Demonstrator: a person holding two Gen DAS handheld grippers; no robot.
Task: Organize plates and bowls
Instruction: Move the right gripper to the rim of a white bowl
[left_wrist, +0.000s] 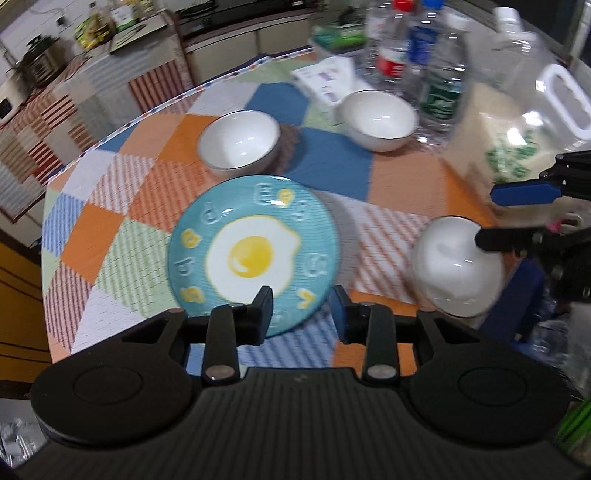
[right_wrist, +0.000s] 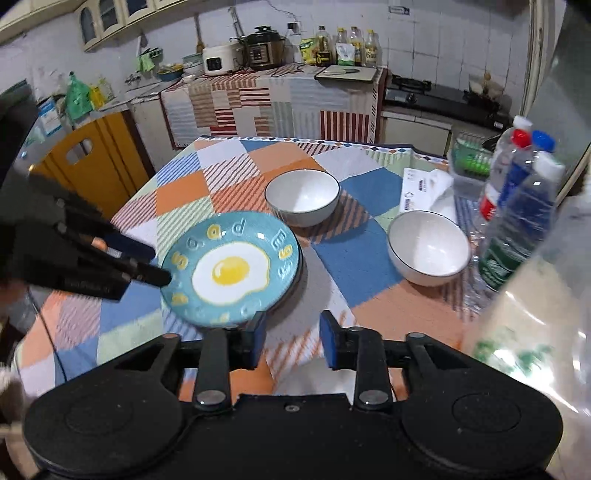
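While both hover above the egg plate (left_wrist: 255, 254), left gripper (left_wrist: 303, 308) and right gripper (right_wrist: 291, 334) gape empty.

Both wrist cameras look steeply down, close above the table (left_wrist: 122, 177); both share the egg plate (left_wrist: 255, 251).

You are looking at one blue plate (left_wrist: 255, 251) printed with a fried egg and three white bowls (left_wrist: 238, 140) (left_wrist: 376, 120) (left_wrist: 456, 267) sitting on the checked tablecloth (left_wrist: 122, 206). Three capped water bottles (right_wrist: 517, 221) are standing at the table's far side, beside one large clear jug (left_wrist: 517, 122).
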